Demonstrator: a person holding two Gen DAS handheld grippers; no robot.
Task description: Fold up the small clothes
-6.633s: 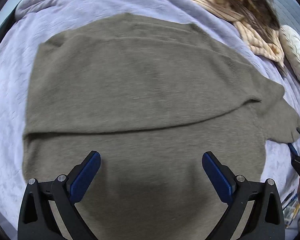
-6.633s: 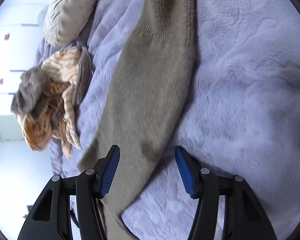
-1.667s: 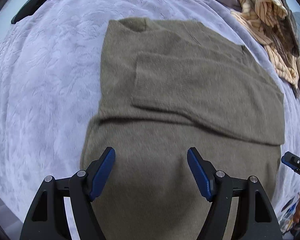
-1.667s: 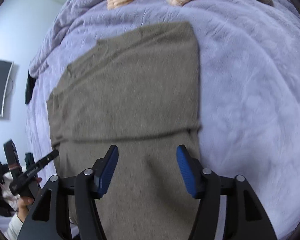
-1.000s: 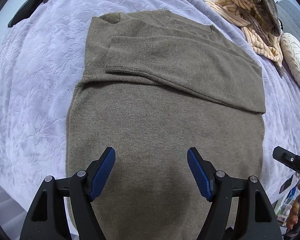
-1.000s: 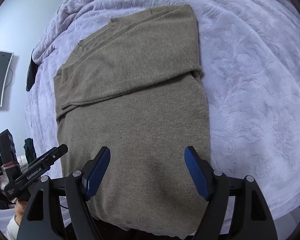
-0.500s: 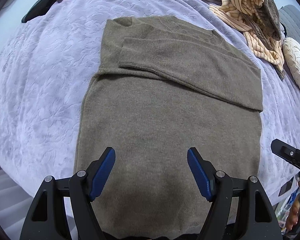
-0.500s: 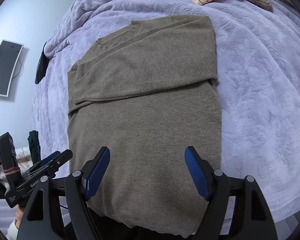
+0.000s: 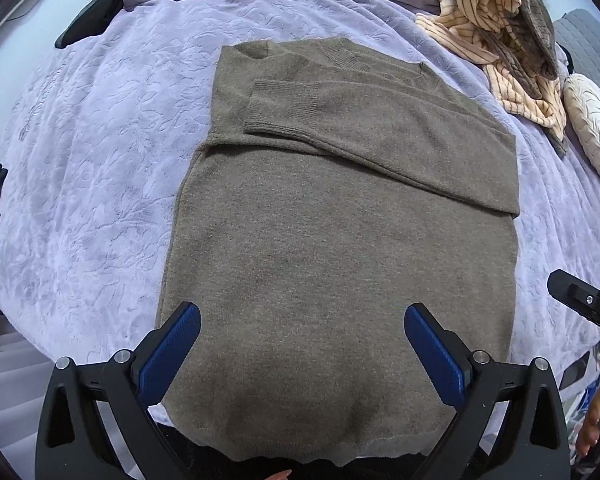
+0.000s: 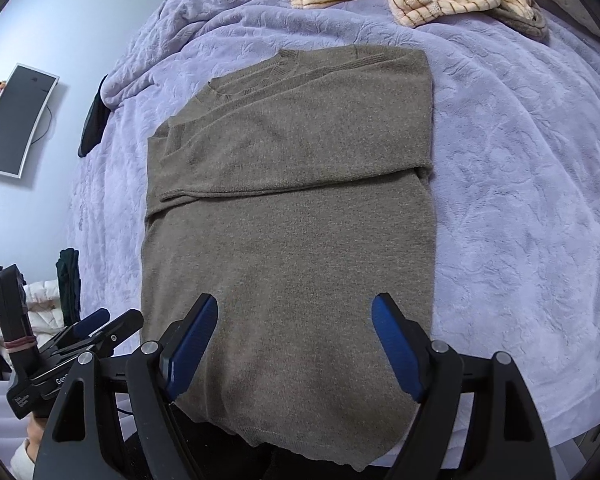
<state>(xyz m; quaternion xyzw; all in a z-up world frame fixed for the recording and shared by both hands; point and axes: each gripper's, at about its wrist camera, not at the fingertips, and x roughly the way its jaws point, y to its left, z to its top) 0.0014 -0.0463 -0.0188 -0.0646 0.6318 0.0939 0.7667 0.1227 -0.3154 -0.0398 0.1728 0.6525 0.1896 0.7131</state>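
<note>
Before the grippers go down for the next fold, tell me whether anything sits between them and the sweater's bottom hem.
Nothing visible does. Both the left gripper and the right gripper hang open above the sweater, the left's jaws having just opened wider, with bare knit below.

Matt knit sweater point(image 9: 340, 248), plush embossed bedspread point(image 9: 100, 140)

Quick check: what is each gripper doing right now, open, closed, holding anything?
Left gripper: open, jaws have just been opening wider, holding nothing, above the sweater.
Right gripper: open, holding nothing, above the same sweater.
</note>
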